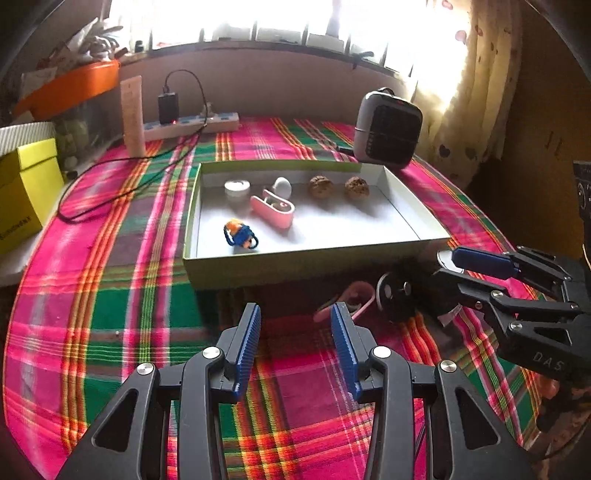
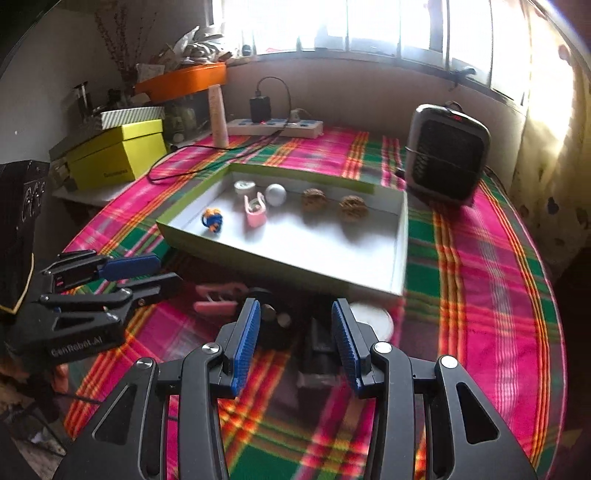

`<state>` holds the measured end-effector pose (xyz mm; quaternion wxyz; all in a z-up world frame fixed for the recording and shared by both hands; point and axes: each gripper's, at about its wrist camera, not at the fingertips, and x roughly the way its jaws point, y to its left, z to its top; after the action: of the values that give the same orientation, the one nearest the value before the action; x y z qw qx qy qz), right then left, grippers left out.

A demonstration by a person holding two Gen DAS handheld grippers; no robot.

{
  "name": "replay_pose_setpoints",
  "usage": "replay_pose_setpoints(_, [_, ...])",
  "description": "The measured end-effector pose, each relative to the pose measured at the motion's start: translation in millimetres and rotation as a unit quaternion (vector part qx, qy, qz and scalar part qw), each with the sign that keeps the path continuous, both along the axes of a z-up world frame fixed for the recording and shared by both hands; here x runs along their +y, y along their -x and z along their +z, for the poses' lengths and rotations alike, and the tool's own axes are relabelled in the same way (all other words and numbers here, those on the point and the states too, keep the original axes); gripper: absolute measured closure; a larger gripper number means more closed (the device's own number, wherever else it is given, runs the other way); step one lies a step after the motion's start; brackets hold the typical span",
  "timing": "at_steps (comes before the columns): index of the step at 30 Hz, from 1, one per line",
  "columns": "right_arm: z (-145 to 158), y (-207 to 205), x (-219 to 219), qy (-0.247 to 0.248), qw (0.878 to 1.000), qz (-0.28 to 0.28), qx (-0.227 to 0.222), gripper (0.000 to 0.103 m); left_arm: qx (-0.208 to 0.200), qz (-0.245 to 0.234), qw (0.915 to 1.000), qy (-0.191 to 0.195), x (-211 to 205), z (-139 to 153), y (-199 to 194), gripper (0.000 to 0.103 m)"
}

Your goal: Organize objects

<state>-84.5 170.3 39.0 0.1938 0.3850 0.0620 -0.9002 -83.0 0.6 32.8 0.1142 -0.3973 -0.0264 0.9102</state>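
Just beyond the open, empty left tongs (image 1: 295, 321) lies a pink clip (image 1: 351, 295) (right tongs (image 2: 295, 321) open too).

A table by a bright window in a cluttered, dim room

A pink, green and orange plaid tablecloth (image 1: 122, 295) covers the table, which stands against a plain wall (image 2: 351, 92) under a wide window (image 2: 369, 26) blown out with daylight. A pale curtain with heart shapes (image 1: 476, 92) hangs at the right. On the cloth near the wall sit a small grey fan heater (image 2: 447, 155) and a white power strip (image 1: 192, 125) with a black charger plugged in; yellow-green boxes (image 2: 118, 155) stack at the left.
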Motion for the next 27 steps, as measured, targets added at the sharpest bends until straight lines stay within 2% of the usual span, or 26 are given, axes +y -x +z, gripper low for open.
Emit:
replay_pose_setpoints(8, [-8,-3,20,0.006,1.000,-0.024,-0.012,0.061,-0.019,-0.024,0.9994,-0.014,6,-8,8,0.062])
replay_pose_setpoints(16, [-13,-4,32,0.017,0.999,-0.038,-0.019,0.061,-0.023,-0.056,0.9982,-0.003,19,-11,12,0.058])
replay_pose_setpoints(27, [-16,-3,34,0.022,0.999,-0.032,-0.026,0.061,-0.038,-0.069,0.9969,0.008,29,-18,23,0.056])
